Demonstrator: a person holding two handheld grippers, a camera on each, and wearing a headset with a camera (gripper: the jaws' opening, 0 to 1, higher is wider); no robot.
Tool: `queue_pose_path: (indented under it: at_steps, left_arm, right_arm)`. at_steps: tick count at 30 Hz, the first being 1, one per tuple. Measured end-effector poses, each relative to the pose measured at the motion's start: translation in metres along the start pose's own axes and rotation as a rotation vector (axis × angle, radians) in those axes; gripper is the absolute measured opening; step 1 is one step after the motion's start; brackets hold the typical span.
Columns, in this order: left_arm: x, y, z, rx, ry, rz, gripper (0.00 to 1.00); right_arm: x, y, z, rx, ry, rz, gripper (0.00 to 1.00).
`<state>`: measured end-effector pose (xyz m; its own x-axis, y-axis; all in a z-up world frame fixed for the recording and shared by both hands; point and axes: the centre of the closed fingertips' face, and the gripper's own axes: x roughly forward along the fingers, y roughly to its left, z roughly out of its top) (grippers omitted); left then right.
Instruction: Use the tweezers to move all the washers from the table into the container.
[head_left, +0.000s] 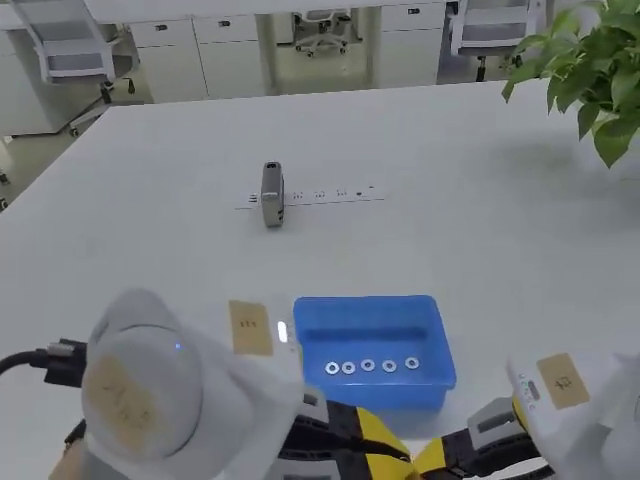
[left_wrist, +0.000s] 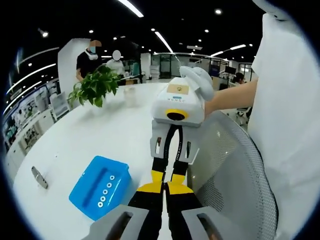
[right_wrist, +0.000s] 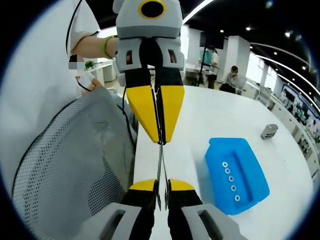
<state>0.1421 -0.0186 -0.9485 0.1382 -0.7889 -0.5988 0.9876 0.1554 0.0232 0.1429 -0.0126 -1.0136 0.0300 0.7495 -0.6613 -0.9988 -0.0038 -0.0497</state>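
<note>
2 shut | L hand-held gripper (right_wrist: 161, 141) + R hand-held gripper (right_wrist: 161, 186) | both pinch tweezers (right_wrist: 160, 167)

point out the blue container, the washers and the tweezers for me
blue container (head_left: 370, 328): head view, bare floor near its far wall.
washers (head_left: 368, 366): head view, middle one of the row of five.
tweezers (right_wrist: 160, 170): right gripper view, thin metal shaft.

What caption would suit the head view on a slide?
Five washers lined up in the blue container on a white table.
</note>
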Motion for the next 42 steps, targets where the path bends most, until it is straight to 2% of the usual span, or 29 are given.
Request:
queue_pose_path:
  at_steps: [1, 2, 4, 7, 15, 18, 21, 27, 30, 32, 33, 34, 37, 38, 42]
  left_arm:
    - [0.002, 0.001, -0.004, 0.009, 0.023, -0.002, 0.00]
    - [0.003, 0.002, -0.004, 0.005, 0.017, -0.003, 0.00]
    - [0.006, 0.002, -0.009, -0.010, 0.035, -0.019, 0.00]
    - [0.010, 0.003, -0.023, 0.032, 0.102, -0.035, 0.00]
    - [0.018, 0.009, -0.041, 0.053, 0.172, -0.044, 0.00]
    - [0.022, 0.012, -0.056, 0.096, 0.245, -0.043, 0.00]
    - [0.024, 0.015, -0.066, 0.113, 0.287, -0.038, 0.00]
    - [0.022, 0.016, -0.075, 0.085, 0.303, -0.049, 0.00]
    - [0.023, 0.017, -0.082, 0.077, 0.324, -0.056, 0.00]
    - [0.023, 0.017, -0.087, 0.069, 0.341, -0.065, 0.00]
    - [0.023, 0.017, -0.089, 0.066, 0.346, -0.066, 0.00]
    - [0.023, 0.017, -0.091, 0.065, 0.354, -0.069, 0.00]
    - [0.023, 0.017, -0.097, 0.055, 0.376, -0.077, 0.00]
    - [0.024, 0.018, -0.100, 0.048, 0.386, -0.079, 0.00]
    - [0.027, 0.019, -0.108, 0.039, 0.415, -0.085, 0.00]
  right_arm:
    - [0.001, -0.001, -0.002, 0.001, 0.008, -0.005, 0.04]
    - [0.002, -0.002, -0.004, -0.003, 0.014, -0.009, 0.04]
    - [0.005, -0.001, -0.008, -0.009, 0.034, -0.007, 0.04]
    - [0.010, -0.002, -0.016, -0.039, 0.078, -0.011, 0.04]
    - [0.023, -0.007, -0.029, -0.034, 0.121, -0.024, 0.04]
    - [0.030, -0.010, -0.034, -0.033, 0.138, -0.032, 0.04]
    - [0.033, -0.011, -0.037, -0.041, 0.150, -0.032, 0.04]
    - [0.036, -0.011, -0.037, -0.041, 0.149, -0.030, 0.05]
    - [0.039, -0.009, -0.035, -0.017, 0.119, -0.021, 0.06]
    - [0.039, -0.005, -0.029, 0.029, 0.060, 0.001, 0.12]
    - [0.037, -0.003, -0.021, 0.083, -0.006, 0.008, 0.16]
    - [0.034, -0.003, -0.018, 0.109, -0.038, 0.007, 0.20]
    - [0.017, -0.010, -0.012, 0.174, -0.113, -0.048, 0.24]
    - [0.015, -0.012, -0.012, 0.185, -0.124, -0.056, 0.26]
    - [-0.012, -0.025, -0.006, 0.258, -0.214, -0.156, 0.35]
